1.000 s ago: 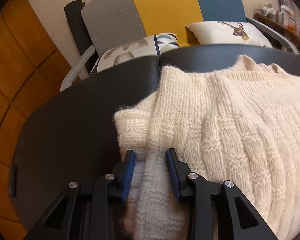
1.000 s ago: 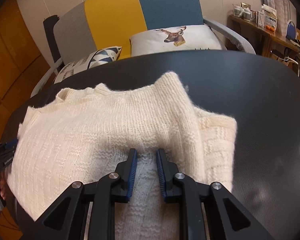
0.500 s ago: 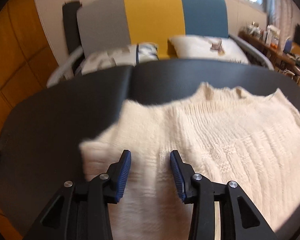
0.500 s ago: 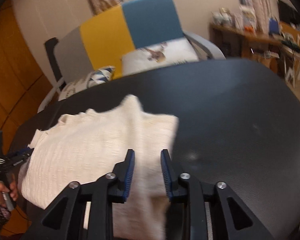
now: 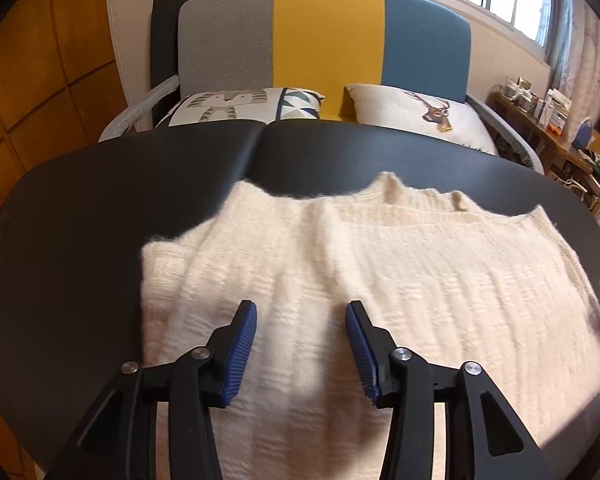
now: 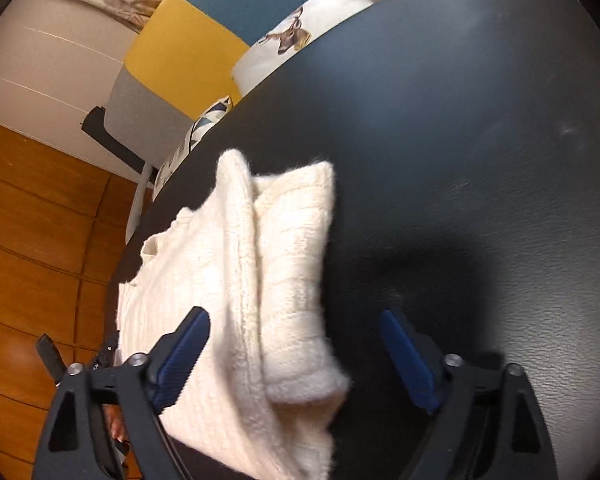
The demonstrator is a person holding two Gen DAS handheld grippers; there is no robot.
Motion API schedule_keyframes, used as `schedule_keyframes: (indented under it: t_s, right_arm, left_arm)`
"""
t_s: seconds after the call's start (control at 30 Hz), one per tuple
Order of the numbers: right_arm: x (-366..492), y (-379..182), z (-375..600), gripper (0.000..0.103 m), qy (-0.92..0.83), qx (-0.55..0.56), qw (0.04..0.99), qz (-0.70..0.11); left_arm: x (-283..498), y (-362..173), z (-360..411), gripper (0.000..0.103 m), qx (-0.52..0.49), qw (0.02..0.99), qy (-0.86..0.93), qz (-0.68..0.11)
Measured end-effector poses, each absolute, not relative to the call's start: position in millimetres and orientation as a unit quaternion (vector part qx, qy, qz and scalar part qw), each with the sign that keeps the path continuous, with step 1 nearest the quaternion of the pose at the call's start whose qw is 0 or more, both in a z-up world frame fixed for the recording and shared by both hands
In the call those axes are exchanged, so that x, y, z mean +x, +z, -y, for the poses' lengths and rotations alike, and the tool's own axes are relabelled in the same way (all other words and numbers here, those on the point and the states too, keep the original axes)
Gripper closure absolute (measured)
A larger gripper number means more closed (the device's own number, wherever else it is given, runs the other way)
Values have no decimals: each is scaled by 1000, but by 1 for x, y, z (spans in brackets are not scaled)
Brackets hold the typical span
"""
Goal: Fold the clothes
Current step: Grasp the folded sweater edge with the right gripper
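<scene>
A cream knitted sweater (image 5: 380, 280) lies on the black table (image 5: 80, 240), its sleeves folded in over the body. My left gripper (image 5: 300, 344) is open and empty, held just above the sweater's left part. In the right wrist view the sweater (image 6: 236, 280) shows its folded right sleeve with the cuff (image 6: 304, 380) near the camera. My right gripper (image 6: 296, 356) is wide open and empty, tilted, its fingers on either side of that cuff and above it.
A sofa (image 5: 324, 40) in grey, yellow and blue stands behind the table with a patterned cushion (image 5: 240, 106) and a deer cushion (image 5: 420, 112). Orange wall panels (image 5: 28, 100) are at the left. A cluttered shelf (image 5: 548, 112) is at the far right.
Both grippers have let go of the sweater, opened wider and pulled back and up. The right gripper has tilted and shifted to the sweater's right edge.
</scene>
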State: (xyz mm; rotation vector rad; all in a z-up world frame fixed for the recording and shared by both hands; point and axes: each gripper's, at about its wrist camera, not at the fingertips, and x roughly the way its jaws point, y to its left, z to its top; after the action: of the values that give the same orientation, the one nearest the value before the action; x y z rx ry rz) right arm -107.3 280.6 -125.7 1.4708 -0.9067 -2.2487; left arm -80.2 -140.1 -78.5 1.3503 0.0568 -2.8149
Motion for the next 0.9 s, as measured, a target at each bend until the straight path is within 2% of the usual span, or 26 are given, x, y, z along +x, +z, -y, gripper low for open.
schedule_keyframes:
  t_s: [0.07, 0.13, 0.33, 0.53, 0.63, 0.73, 0.8, 0.87, 0.9]
  right_arm:
    - [-111, -126, -275, 10, -777, 515, 166, 320]
    - [-114, -126, -268, 10, -771, 520, 178, 321]
    - [-127, -125, -246, 10, -770, 531, 200, 293]
    - [-132, -124, -237, 10, -778, 523, 203, 283]
    - [-131, -123, -233, 16, -787, 528, 196, 254]
    - [-129, -121, -230, 23, -792, 533, 193, 225]
    - [-128, -119, -229, 34, -796, 530, 193, 220]
    - [-128, -119, -228, 37, -800, 528, 191, 212]
    - [-127, -119, -226, 43, -805, 528, 184, 200]
  left_arm:
    - [-79, -75, 132, 50, 426, 3, -905, -10]
    - [-77, -72, 122, 37, 419, -9, -908, 2]
    - [-76, -71, 94, 29, 416, -12, -907, 60]
    - [-80, -88, 91, 18, 449, 2, -892, 57]
    - [-81, -94, 98, 8, 456, 15, -889, 32]
    - [-83, -99, 105, 2, 463, 19, -886, 7]
    - [-82, -101, 106, 2, 464, 20, -886, 0]
    - [-81, -102, 106, 1, 462, 22, -886, 1]
    - [-81, -103, 105, 1, 461, 23, -887, 2]
